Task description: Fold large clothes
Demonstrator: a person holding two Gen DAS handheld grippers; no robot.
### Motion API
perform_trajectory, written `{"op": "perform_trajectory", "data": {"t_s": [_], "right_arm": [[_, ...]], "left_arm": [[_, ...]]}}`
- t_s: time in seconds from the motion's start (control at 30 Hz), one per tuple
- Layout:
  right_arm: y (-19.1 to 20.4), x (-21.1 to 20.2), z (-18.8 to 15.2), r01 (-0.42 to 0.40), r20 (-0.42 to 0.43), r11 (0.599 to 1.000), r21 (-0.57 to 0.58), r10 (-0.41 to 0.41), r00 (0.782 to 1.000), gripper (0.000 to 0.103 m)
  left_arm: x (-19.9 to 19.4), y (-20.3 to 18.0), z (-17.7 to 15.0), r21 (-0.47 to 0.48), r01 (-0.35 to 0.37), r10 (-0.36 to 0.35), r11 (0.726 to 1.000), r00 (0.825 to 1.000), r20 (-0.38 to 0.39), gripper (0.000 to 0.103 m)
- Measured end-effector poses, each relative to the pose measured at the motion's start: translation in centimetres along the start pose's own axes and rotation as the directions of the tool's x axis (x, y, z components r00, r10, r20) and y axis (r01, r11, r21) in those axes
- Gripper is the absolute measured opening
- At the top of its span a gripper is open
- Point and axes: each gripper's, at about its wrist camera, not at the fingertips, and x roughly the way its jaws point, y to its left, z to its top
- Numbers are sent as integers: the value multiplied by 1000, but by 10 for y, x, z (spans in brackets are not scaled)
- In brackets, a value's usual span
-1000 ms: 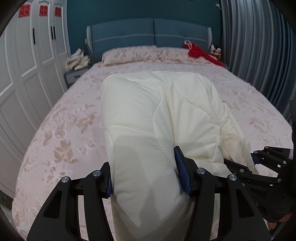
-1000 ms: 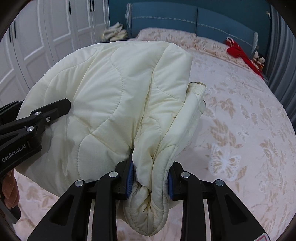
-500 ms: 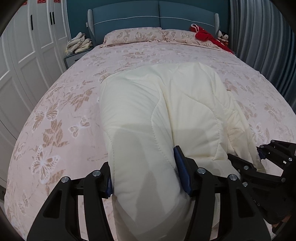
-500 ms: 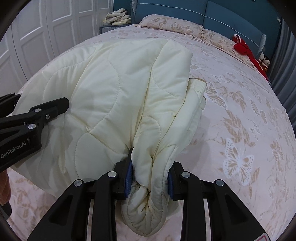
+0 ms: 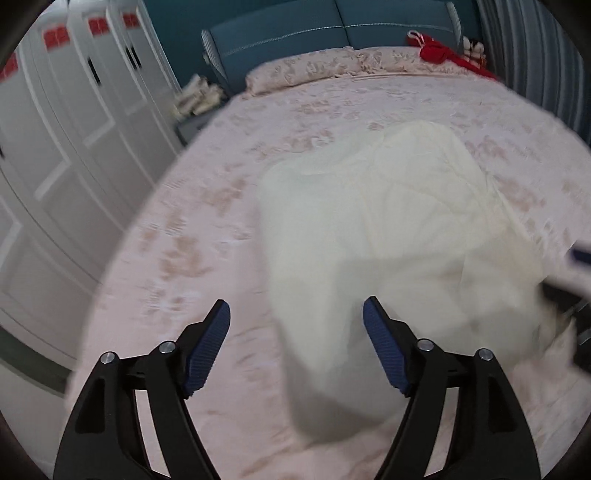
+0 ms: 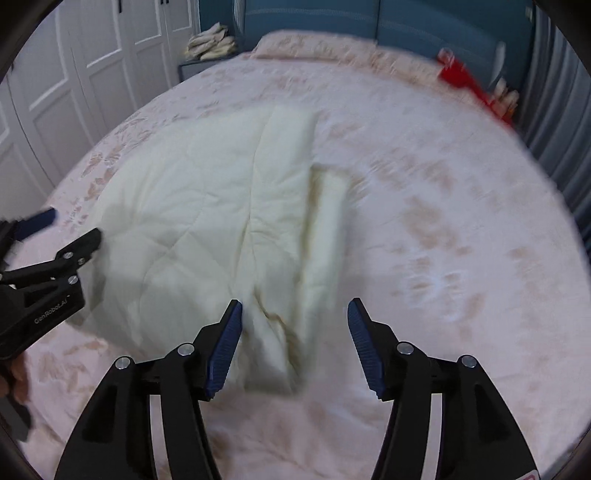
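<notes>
A cream quilted jacket (image 5: pixel 388 243) lies folded on the pink floral bed (image 5: pixel 207 236), blurred by motion. My left gripper (image 5: pixel 296 314) hangs over its near left edge with jaws opening; the pads do not press the cloth. In the right wrist view the same jacket (image 6: pixel 207 221) lies flat, a folded sleeve along its right side. My right gripper (image 6: pixel 294 312) hovers above the jacket's near end, jaws opening, nothing pinched. The left gripper (image 6: pixel 55 236) shows at that view's left edge.
White wardrobe doors (image 5: pixel 66 147) line the left side of the bed. A blue headboard (image 5: pixel 332 33) and pillows (image 5: pixel 314 66) stand at the far end, with a red item (image 5: pixel 439 51) on the right. A nightstand holds folded cloth (image 6: pixel 210 40). Grey curtains (image 6: pixel 554 110) hang at right.
Both grippers have let go of the jacket and their jaws have spread. The jacket has dropped flat onto the bed. Both views have swung and blurred.
</notes>
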Motion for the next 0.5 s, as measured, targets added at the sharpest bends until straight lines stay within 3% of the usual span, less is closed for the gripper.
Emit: {"op": "perform_trajectory", "data": {"t_s": [0.1, 0.13, 0.23, 0.5], "right_arm": [[10, -23, 1, 19, 39, 998, -54, -17, 999, 22], [15, -26, 1, 21, 40, 997, -71, -18, 999, 18], [26, -26, 2, 17, 34, 994, -109, -13, 999, 9], [26, 24, -10, 32, -99, 993, -110, -43, 994, 7]], "left_arm": [[-11, 0, -3, -18, -11, 11, 1000, 1000, -29, 72], [-13, 1, -3, -35, -9, 7, 999, 999, -40, 72], [-13, 2, -4, -58, -24, 21, 998, 998, -66, 72], [6, -6, -11, -74, -36, 25, 997, 991, -134, 74]]}}
